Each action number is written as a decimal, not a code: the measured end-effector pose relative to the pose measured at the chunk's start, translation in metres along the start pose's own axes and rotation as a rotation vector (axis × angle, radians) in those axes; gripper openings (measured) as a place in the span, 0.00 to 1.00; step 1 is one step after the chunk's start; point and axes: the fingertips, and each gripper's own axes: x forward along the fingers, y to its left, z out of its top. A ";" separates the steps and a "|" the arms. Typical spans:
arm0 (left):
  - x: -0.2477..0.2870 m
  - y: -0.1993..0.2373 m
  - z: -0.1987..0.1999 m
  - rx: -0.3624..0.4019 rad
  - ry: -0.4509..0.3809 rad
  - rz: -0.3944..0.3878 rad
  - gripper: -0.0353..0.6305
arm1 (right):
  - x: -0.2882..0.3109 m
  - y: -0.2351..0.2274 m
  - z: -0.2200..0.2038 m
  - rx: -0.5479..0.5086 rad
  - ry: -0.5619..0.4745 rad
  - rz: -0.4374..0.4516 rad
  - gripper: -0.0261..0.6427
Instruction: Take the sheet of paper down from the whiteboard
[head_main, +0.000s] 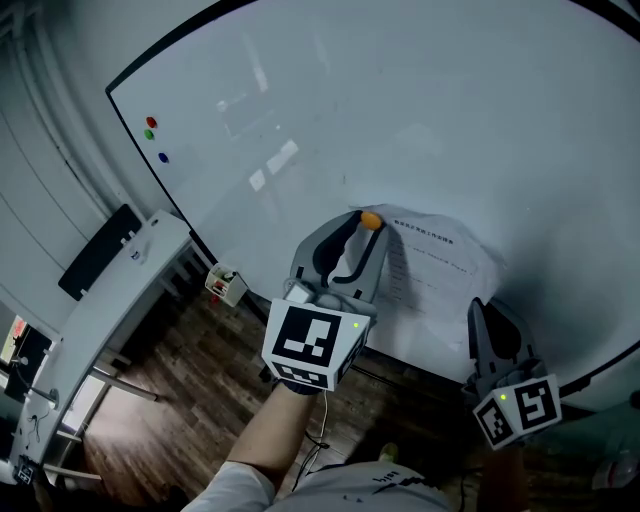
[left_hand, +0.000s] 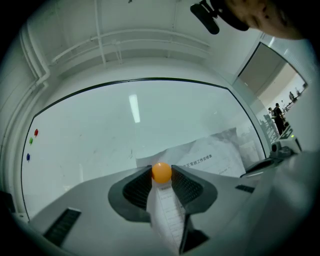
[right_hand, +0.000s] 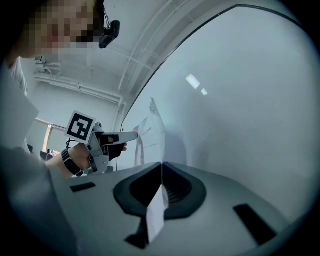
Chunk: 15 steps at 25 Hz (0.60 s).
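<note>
A white printed sheet of paper (head_main: 435, 272) hangs crumpled on the whiteboard (head_main: 400, 110). My left gripper (head_main: 362, 228) is at the sheet's upper left corner, shut on a round orange magnet (head_main: 370, 220). In the left gripper view the magnet (left_hand: 161, 172) sits between the jaw tips, with a strip of the paper (left_hand: 167, 217) running down between the jaws. My right gripper (head_main: 475, 305) is at the sheet's lower right edge. In the right gripper view its jaws (right_hand: 161, 166) are shut on a fold of the paper (right_hand: 157, 210).
Red (head_main: 151, 122), green (head_main: 149, 134) and blue (head_main: 163, 157) magnets sit at the board's upper left. A white desk (head_main: 110, 300) with a black monitor (head_main: 98, 252) stands to the left over a wooden floor (head_main: 190, 390). A small box (head_main: 226, 284) lies under the board.
</note>
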 end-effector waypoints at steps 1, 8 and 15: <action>-0.004 -0.001 -0.001 -0.015 0.002 -0.006 0.25 | -0.001 0.001 0.001 -0.001 0.003 -0.002 0.07; -0.041 -0.022 0.003 -0.069 -0.036 -0.065 0.25 | -0.014 0.017 -0.001 0.022 0.020 -0.014 0.06; -0.099 -0.030 -0.014 -0.120 -0.036 -0.127 0.25 | -0.037 0.062 -0.013 0.020 0.043 -0.055 0.06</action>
